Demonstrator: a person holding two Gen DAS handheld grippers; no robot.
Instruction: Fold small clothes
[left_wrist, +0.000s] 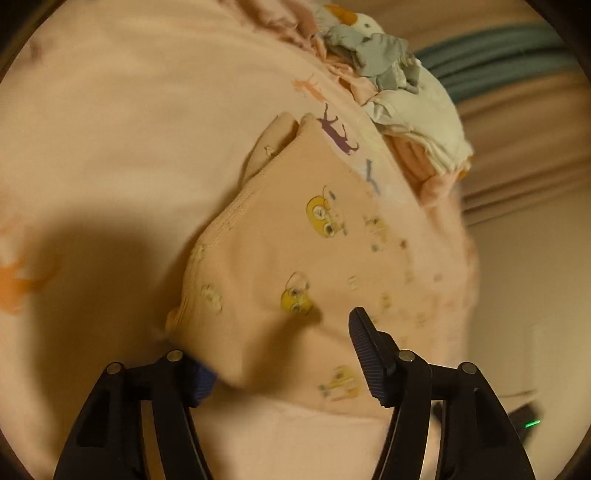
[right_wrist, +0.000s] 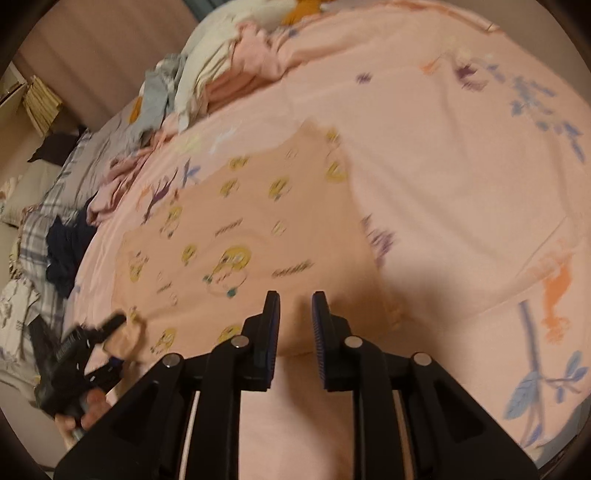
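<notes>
Lying flat on a pink bedsheet (right_wrist: 443, 155), a small peach garment (right_wrist: 236, 229) printed with yellow cartoon faces fills the middle of the scene. In the left wrist view the same garment (left_wrist: 295, 258) sits just ahead of the left gripper (left_wrist: 284, 365), whose 2 fingers are spread wide; the garment's near edge drapes over the left finger, while the right finger (left_wrist: 369, 354) stands clear above the cloth. The right wrist view shows that gripper (right_wrist: 110, 339) at the near left corner of the garment, with a bit of fabric lifted against it, though blur hides whether it actually pinches anything.

The right gripper (right_wrist: 295, 321) hovers over the near edge of the garment, its 2 ribbed pads parted by a narrow gap with nothing between them.

At the far side of the bed, well apart from the garment, a heap of clothes (left_wrist: 399, 88) in grey, white and pink lies crumpled; the same pile (right_wrist: 221, 74) appears far left in the right wrist view.
</notes>
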